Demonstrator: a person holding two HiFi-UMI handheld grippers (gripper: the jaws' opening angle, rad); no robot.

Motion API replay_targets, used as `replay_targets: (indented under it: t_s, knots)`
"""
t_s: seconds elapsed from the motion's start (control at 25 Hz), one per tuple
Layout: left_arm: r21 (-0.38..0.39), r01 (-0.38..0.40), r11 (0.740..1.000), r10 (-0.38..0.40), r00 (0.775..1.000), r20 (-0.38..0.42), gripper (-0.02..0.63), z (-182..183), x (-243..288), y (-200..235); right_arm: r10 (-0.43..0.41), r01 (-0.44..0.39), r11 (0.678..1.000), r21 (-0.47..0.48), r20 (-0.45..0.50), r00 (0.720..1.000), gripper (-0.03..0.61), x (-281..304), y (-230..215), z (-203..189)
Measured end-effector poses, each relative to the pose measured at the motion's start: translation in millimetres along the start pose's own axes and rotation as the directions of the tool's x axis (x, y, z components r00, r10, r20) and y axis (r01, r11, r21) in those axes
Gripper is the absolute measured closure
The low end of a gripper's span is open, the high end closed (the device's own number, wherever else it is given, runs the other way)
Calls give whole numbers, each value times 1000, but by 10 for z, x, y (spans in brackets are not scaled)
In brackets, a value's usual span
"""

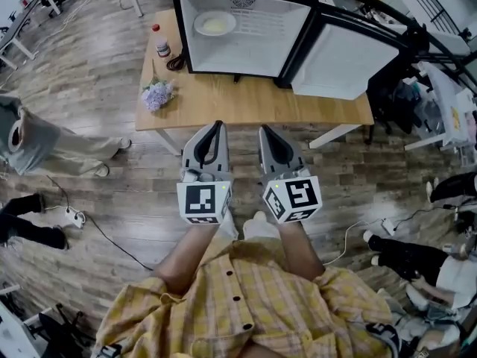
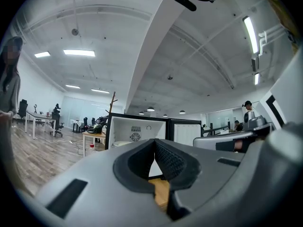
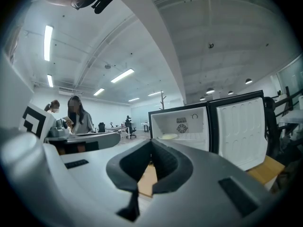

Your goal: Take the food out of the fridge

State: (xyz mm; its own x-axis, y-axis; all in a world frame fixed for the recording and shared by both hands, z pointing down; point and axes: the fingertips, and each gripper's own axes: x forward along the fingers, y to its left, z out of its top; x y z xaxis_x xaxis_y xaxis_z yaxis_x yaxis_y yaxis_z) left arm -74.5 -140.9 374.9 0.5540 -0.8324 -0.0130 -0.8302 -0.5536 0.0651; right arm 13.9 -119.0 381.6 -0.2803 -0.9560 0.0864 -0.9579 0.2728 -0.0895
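One open fridge (image 1: 242, 32), one plate (image 1: 215, 24) inside; bottle (image 1: 162, 43) and flowers (image 1: 157, 94) at desk's (image 1: 253, 103) left edge. Left gripper (image 1: 218, 124), right gripper (image 1: 264, 130): jaws closed, empty.

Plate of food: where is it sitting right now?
In the head view the plate lies inside the open fridge, toward its left wall; the fridge stands on the table, with a bottle just outside to its left.

The grey plastic left hand-held gripper (image 1: 216, 127) and the matching right hand-held gripper (image 1: 266, 131), each carrying a black-and-white marker cube, point level and forward side by side, jaws closed together on nothing.
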Motion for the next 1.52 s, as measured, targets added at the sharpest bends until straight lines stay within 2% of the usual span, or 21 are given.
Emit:
replay_targets:
  t_s: [0.4, 1.12, 1.52]
  knots:
    - [-4, -7, 1000, 7, 1000, -6, 604, -27, 166, 23, -5, 6, 1000, -26, 14, 1000, 571, 151, -111, 46]
    - [-1, -60, 998, 60, 998, -29, 604, -145, 1149, 246, 44, -44, 999, -18, 14, 999, 571, 855, -716, 112]
    - [-23, -90, 996, 89, 995, -49, 604, -238, 1484, 466, 78, -77, 997, -12, 6, 997, 571, 1126, -829, 102]
